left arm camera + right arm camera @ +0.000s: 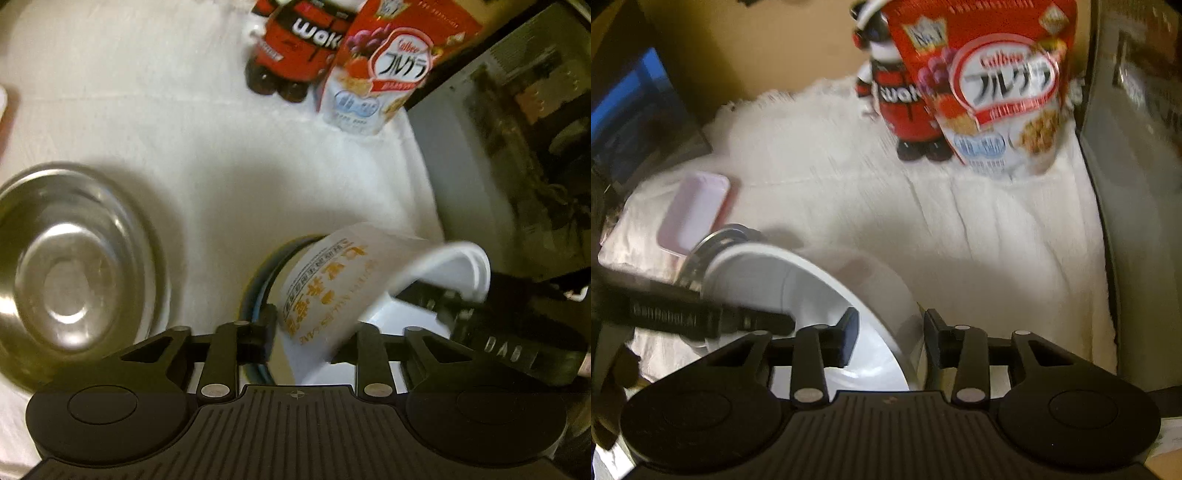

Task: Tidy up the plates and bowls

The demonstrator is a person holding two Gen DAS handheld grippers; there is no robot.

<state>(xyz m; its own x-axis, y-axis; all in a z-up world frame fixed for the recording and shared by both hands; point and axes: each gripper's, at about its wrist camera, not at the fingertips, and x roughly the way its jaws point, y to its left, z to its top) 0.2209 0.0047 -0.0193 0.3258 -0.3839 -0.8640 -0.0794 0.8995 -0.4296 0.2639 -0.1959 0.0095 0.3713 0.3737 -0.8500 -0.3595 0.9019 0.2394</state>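
Here we lift a tilted white printed bowl | left gripper straddling its wall | right gripper clamped on its rim | steel bowl beside.

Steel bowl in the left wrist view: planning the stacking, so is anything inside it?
No, the steel bowl shows only its bare shiny bottom, with nothing in it.

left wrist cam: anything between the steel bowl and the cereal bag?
Nothing: in the left wrist view only bare white cloth lies between the steel bowl and the cereal bag. The bottles stand beside the bag, off that line.
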